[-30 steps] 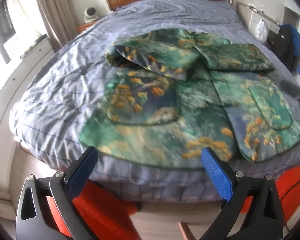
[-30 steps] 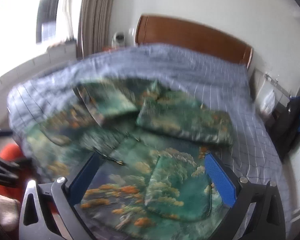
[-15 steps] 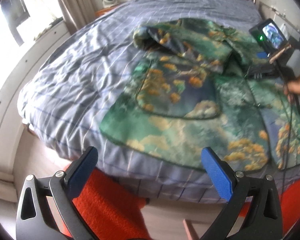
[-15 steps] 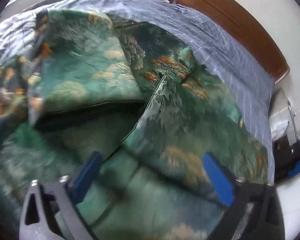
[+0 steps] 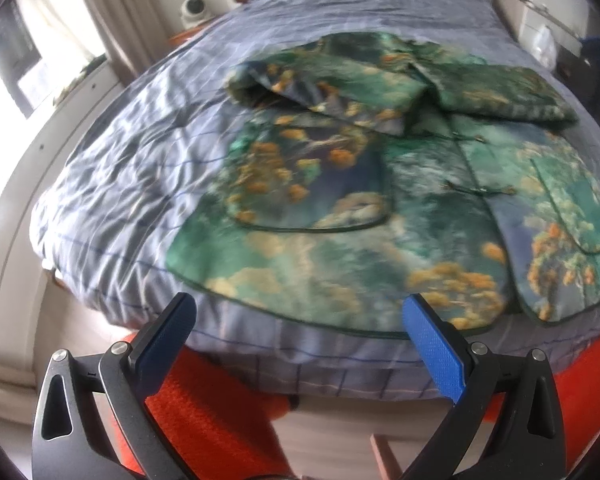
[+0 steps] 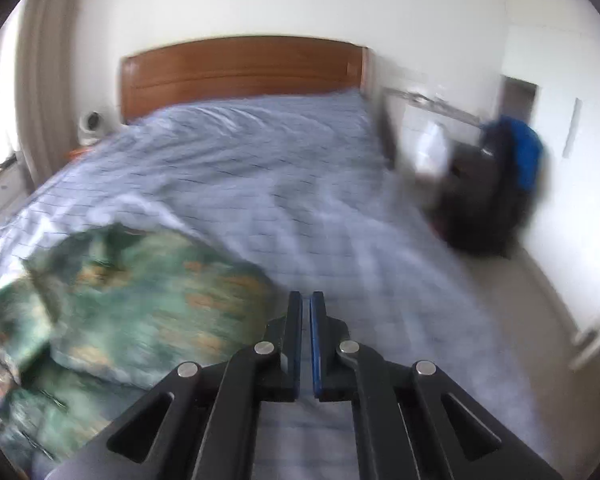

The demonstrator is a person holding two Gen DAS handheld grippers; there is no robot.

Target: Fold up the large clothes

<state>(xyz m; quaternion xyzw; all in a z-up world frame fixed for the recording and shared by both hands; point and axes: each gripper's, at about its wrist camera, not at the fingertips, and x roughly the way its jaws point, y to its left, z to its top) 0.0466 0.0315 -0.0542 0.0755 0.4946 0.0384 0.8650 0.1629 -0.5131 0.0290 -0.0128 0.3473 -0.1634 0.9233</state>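
1. One garment is in play: a padded green jacket [image 5: 380,208] with an orange floral print, lying face up near the foot of the bed [image 5: 132,168], hem toward the left wrist camera
2. Two sleeves look already folded across the chest, and two patch pockets show on the front panels
3. It should handle as soft and thick (quilted, by the look of it), so folds will likely sit puffy and spring back unless pressed; probably light for its bulk, and the shiny surface may slide on the checked bedcover
4. A sensible hold would be the piped hem corners nearest the foot of the bed, one per gripper, pinching through both layers
5. The left gripper [image 5: 300,328] hangs spread wide and empty, just short of the hem, over the bed's edge
6. The right gripper [image 6: 305,308] has its pads pressed almost together with nothing visible between them, above bare bedcover just beside a folded sleeve [image 6: 156,304]; that view is blurred
7. One wooden headboard [image 6: 240,72] and one dark bag [image 6: 496,184] stand beyond
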